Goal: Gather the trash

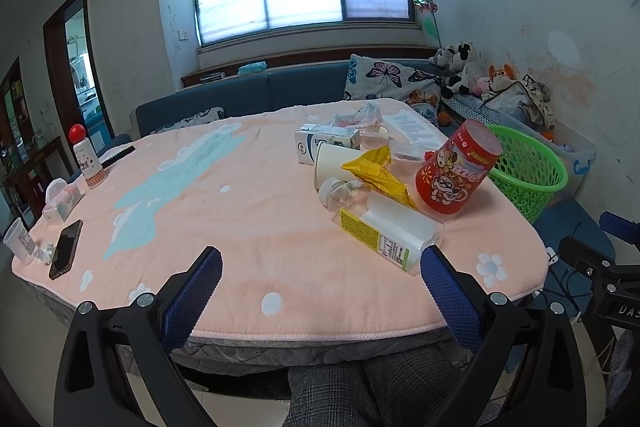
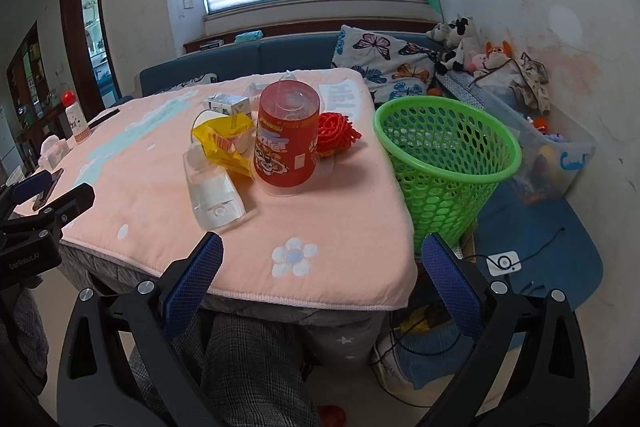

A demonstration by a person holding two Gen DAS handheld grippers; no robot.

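Observation:
A pile of trash lies on the pink-covered table [image 1: 248,227]: a red snack tub [image 1: 456,167] [image 2: 286,147], a clear plastic bottle [image 1: 380,223] [image 2: 212,191] on its side, a yellow wrapper [image 1: 376,171] [image 2: 224,143], a paper cup [image 1: 332,159], a milk carton [image 1: 324,143] [image 2: 226,105] and a red mesh ball [image 2: 336,133]. A green basket [image 1: 528,171] [image 2: 444,163] stands at the table's right edge. My left gripper [image 1: 320,267] is open and empty at the near table edge. My right gripper [image 2: 322,255] is open and empty, short of the table's near corner.
On the table's left side lie a black phone [image 1: 66,249], a tissue pack [image 1: 62,199], a white cup [image 1: 18,239] and a red-capped bottle [image 1: 88,159]. A blue sofa [image 1: 248,95] runs behind. A clear storage bin [image 2: 552,151] stands right of the basket. My knees [image 1: 360,387] are below.

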